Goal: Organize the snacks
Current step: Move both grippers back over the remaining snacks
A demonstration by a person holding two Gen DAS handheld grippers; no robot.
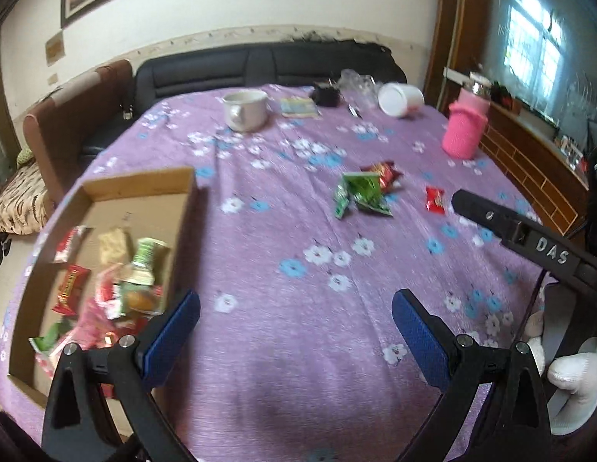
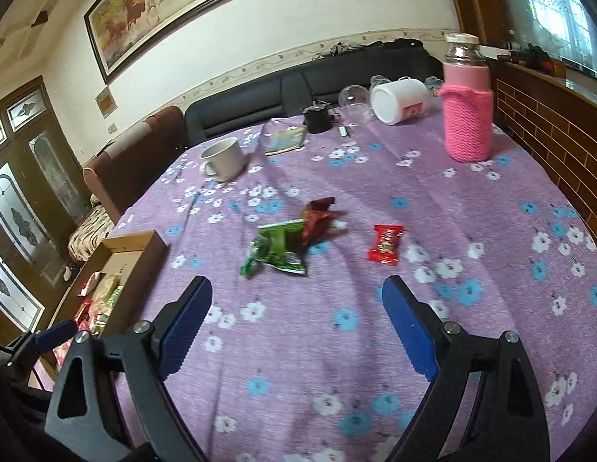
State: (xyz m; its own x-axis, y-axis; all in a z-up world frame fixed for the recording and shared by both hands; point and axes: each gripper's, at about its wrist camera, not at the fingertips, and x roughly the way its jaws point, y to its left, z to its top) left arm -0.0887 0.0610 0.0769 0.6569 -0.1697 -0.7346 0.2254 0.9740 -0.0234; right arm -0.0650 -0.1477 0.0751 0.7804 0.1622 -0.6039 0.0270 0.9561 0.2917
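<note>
Two tools hang over a round worktop (image 2: 375,177) under a purple flowered cloth. At its left edge sits a shallow brown cardboard box (image 1: 144,181) holding wrapped snacks. Left tool (image 1: 296,319) and right tool (image 2: 298,300) both have blue pads spread wide, nothing between. Mid-worktop lie crumpled green packets (image 2: 279,250) touching a dark red packet (image 2: 317,217), a small red packet (image 2: 387,244) just beside.
</note>
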